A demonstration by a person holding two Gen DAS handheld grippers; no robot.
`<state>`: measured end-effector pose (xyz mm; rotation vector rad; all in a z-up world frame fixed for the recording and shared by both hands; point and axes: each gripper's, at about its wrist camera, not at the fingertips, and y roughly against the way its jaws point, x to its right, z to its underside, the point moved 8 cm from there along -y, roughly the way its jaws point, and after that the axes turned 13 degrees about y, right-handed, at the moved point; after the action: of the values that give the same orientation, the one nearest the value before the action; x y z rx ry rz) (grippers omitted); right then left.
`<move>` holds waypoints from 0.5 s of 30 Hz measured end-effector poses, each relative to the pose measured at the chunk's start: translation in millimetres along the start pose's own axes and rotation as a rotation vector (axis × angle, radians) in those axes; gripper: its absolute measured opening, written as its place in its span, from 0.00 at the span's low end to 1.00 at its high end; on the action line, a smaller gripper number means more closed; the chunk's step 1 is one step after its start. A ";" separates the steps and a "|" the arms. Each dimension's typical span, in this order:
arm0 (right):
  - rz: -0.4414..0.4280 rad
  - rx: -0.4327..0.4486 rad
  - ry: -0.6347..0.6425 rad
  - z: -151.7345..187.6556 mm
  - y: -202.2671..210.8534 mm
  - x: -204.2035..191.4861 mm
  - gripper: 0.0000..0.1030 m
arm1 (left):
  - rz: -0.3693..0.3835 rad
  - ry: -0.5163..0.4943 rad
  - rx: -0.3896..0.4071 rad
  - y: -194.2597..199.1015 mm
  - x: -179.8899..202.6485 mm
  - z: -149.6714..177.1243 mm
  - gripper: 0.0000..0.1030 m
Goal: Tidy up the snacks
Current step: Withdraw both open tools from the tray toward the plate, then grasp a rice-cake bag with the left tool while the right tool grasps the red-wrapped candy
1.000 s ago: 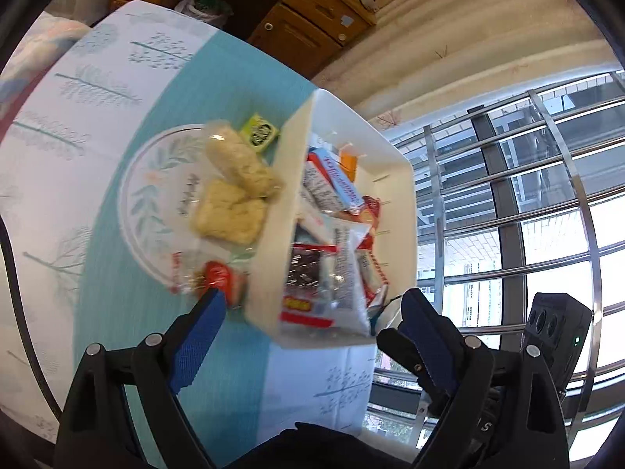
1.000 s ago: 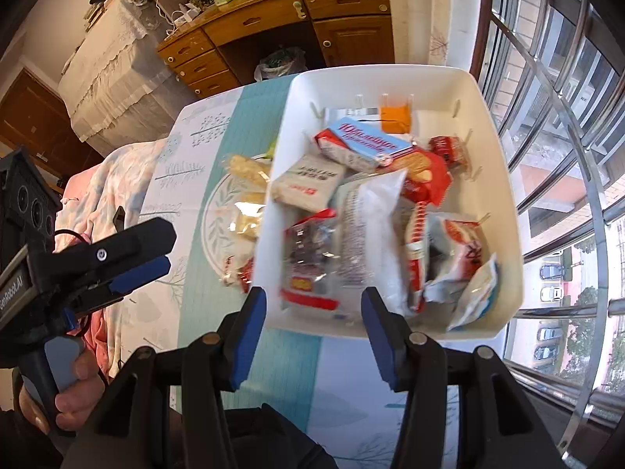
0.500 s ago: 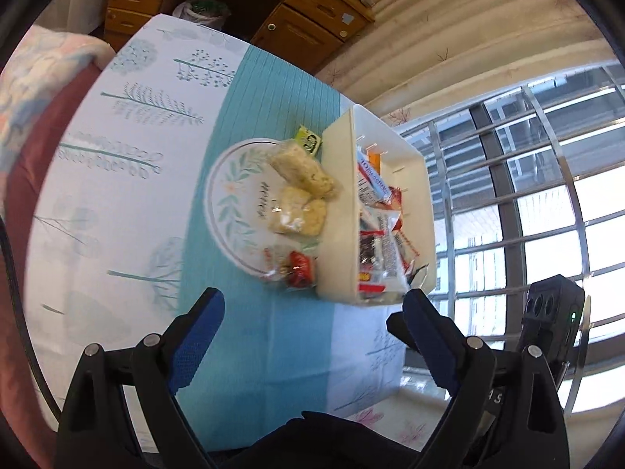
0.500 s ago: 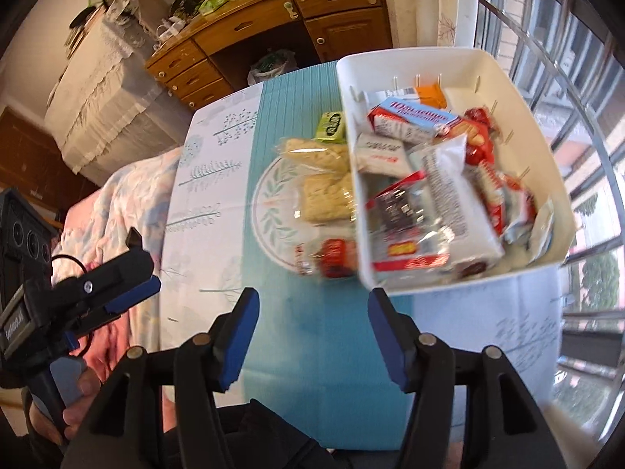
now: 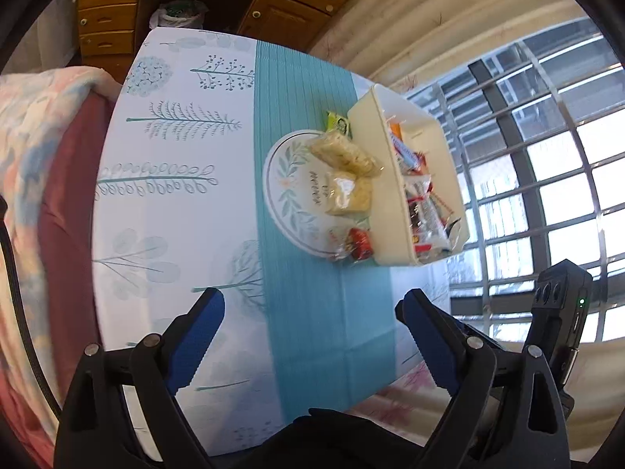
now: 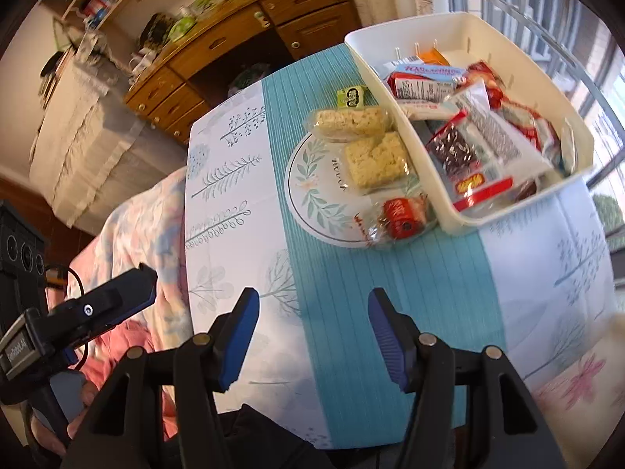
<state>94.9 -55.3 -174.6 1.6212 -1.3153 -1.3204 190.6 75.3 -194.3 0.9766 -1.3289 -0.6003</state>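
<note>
A white bin (image 6: 578, 133) (image 5: 367, 117) holds several wrapped snacks at the table's far right. Beside it a round leaf-patterned plate (image 6: 308, 199) (image 5: 281, 179) carries two rice-crisp bars (image 6: 375, 156) (image 5: 343, 152) and a red wrapped candy (image 6: 402, 219) (image 5: 357, 240). A small green packet (image 6: 351, 95) (image 5: 338, 123) lies on the cloth behind the plate. My left gripper (image 5: 310, 314) is open and empty, well back from the plate. My right gripper (image 6: 312, 322) is open and empty over the teal stripe. The left gripper also shows in the right wrist view (image 6: 105, 305).
The table (image 6: 234, 179) has a white tree-print cloth with a teal stripe. A wooden desk with drawers (image 6: 242, 39) stands behind it. A barred window (image 5: 547, 136) is to the right, and a floral blanket (image 5: 35, 117) lies to the left.
Both grippers have pulled back and up from the bin. The bin, plate and snacks now look smaller and farther away. Both stay open and empty.
</note>
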 end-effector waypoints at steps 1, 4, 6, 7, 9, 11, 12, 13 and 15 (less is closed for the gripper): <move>0.001 0.001 -0.015 1.2 -1.7 -1.3 0.57 | -0.010 -0.009 -0.008 -0.1 -2.8 -0.8 0.89; 0.008 0.002 -0.060 5.7 -6.8 -3.8 0.57 | -0.043 -0.041 -0.033 -1.7 -8.3 -2.8 0.89; 0.013 0.003 -0.089 8.3 -9.9 -3.6 0.57 | -0.077 -0.059 -0.052 -5.1 -12.8 -5.4 0.89; 0.017 0.002 -0.104 9.6 -12.1 -2.9 0.57 | -0.086 -0.064 -0.059 -7.0 -13.6 -6.5 0.89; 0.023 -0.003 -0.132 12.5 -17.2 -1.4 0.57 | -0.096 -0.074 -0.067 -9.9 -14.8 -9.5 0.89; 0.025 -0.003 -0.156 14.7 -21.5 0.9 0.57 | -0.116 -0.087 -0.073 -14.5 -16.5 -14.8 0.89; 0.028 -0.003 -0.171 15.0 -24.2 2.6 0.57 | -0.131 -0.090 -0.079 -17.2 -18.1 -17.4 0.89; 0.031 -0.003 -0.182 16.0 -26.0 4.5 0.57 | -0.149 -0.089 -0.086 -20.6 -19.2 -20.0 0.89; 0.032 0.001 -0.218 15.7 -32.6 8.8 0.57 | -0.173 -0.091 -0.102 -26.8 -21.8 -25.8 0.89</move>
<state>89.2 -53.1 -211.4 1.4827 -1.4623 -1.5114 216.0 86.4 -227.3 0.9965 -1.2888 -0.8455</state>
